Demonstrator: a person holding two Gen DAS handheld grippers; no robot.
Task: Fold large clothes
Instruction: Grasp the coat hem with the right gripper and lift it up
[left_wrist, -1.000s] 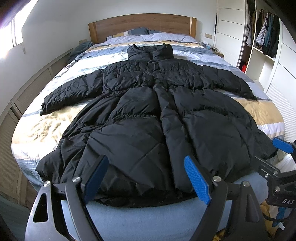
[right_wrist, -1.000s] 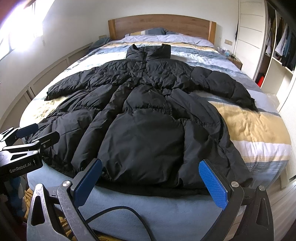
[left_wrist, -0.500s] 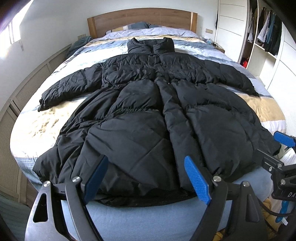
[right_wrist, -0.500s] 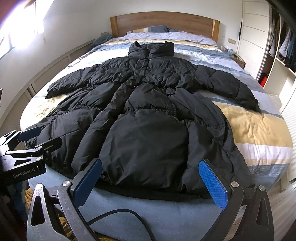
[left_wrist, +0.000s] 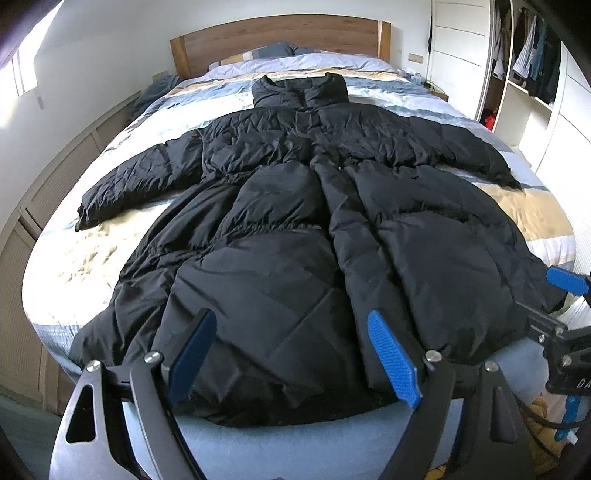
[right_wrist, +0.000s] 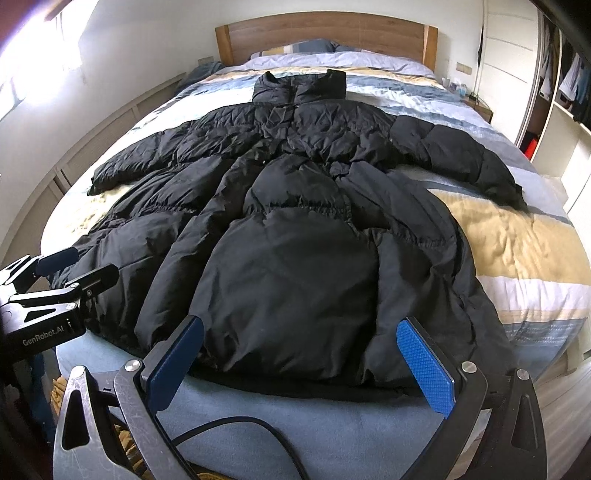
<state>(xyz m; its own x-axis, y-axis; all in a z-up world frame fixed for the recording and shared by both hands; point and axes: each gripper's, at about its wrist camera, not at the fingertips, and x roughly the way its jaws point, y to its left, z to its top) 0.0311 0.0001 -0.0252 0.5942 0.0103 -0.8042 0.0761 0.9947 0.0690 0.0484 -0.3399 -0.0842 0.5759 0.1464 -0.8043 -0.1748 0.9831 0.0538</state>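
We're at the start: both the left gripper (left_wrist: 295, 354) and right gripper (right_wrist: 301, 365) hang spread and empty just short of the black puffer coat (left_wrist: 295, 236) hem; next we'd pinch it.

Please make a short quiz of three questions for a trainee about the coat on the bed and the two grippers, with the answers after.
1. True or false: the black coat lies spread flat with its collar toward the headboard.
2. Which part of the coat is nearest the left gripper and the right gripper? A) a sleeve B) the hem C) the collar
3. Fill in: both grippers are ____ and hold nothing.

Key: 1 true. 2 B. 3 open.
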